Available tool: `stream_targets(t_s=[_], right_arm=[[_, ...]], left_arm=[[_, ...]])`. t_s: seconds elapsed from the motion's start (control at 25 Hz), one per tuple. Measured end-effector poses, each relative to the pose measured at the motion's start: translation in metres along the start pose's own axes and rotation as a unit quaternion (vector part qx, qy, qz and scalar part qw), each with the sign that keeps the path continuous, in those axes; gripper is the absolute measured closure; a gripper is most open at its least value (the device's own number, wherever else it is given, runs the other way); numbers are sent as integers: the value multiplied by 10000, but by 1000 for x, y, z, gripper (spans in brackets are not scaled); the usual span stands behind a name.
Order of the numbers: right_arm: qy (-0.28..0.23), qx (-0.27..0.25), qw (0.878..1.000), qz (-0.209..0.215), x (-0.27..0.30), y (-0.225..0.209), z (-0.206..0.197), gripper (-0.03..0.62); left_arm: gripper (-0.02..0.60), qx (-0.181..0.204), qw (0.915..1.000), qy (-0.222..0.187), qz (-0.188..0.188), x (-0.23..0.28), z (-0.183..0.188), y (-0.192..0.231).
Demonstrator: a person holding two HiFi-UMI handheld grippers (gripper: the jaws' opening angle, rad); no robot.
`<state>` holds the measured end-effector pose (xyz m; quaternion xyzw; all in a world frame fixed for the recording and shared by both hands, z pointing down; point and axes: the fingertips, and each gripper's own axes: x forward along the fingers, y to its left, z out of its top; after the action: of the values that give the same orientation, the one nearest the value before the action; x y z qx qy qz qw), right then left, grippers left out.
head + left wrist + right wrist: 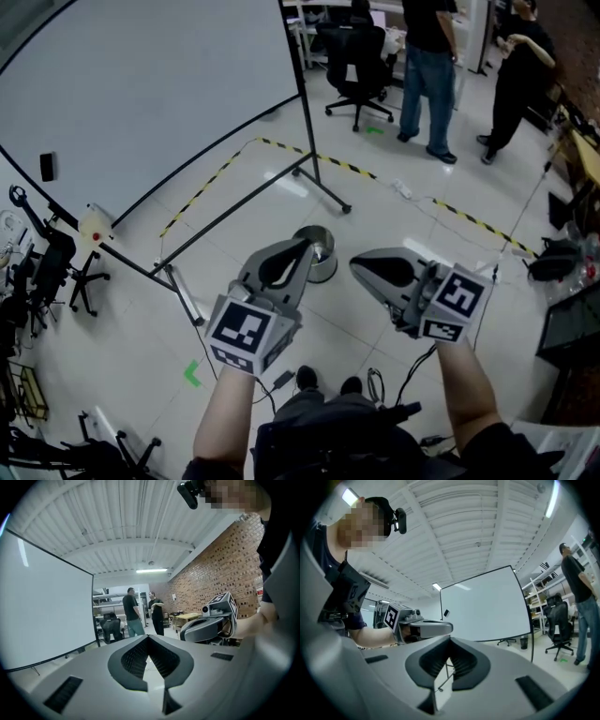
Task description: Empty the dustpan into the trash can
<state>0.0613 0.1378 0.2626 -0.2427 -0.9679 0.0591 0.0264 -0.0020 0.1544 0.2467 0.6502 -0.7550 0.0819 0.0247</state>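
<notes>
A small shiny metal trash can [324,261] stands on the tiled floor ahead of my feet, partly hidden behind my left gripper [306,244]. No dustpan shows in any view. The left gripper is shut and empty, its tips meeting [148,638]. My right gripper [355,266] is held beside it, tip turned toward the left one, also shut with nothing in it [450,640]. Each gripper appears in the other's view: the right gripper [206,626] and the left gripper [425,629]. Both are held roughly level above the floor.
A large whiteboard [141,94] on a wheeled stand [330,195] rises at the left. Yellow-black tape [349,168] crosses the floor beyond it. An office chair [359,66] and two standing people [429,66] are at the back. Cables [375,384] lie by my feet.
</notes>
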Motion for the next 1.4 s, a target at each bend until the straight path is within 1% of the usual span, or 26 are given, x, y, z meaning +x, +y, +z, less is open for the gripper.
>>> stream_targets(t_s=[0.16, 0.28, 0.36, 0.48, 0.68, 0.92, 1.08, 1.24, 1.4], right_arm=[[65, -47, 9996, 281, 7, 17, -1, 588], [69, -69, 9991, 412, 9, 29, 0, 588], [55, -50, 9989, 470, 20, 37, 0, 588], [78, -78, 9983, 568, 47, 54, 0, 588], [231, -268, 9972, 665, 102, 91, 0, 587], [444, -428, 9955, 723, 172, 133, 3, 588], [602, -435, 9944, 748, 221, 156, -9, 588], [682, -439, 9935, 797, 255, 177, -15, 588], [663, -464, 9938, 767, 276, 187, -13, 588]], left_arm=[[583, -3, 9996, -4, 288, -17, 1, 6], [583, 16, 9993, 0, 374, -34, -1, 4], [583, 4, 9992, 43, 405, -48, -7, 11], [583, -35, 9987, 81, 499, -77, -18, 30], [583, -76, 9980, 57, 632, -130, -30, 69], [583, -321, 9961, -37, 821, -194, -46, 121], [583, -519, 9946, -38, 900, -229, -66, 153], [583, -660, 9936, -19, 914, -255, -81, 170], [583, -703, 9927, -61, 976, -273, -84, 183]])
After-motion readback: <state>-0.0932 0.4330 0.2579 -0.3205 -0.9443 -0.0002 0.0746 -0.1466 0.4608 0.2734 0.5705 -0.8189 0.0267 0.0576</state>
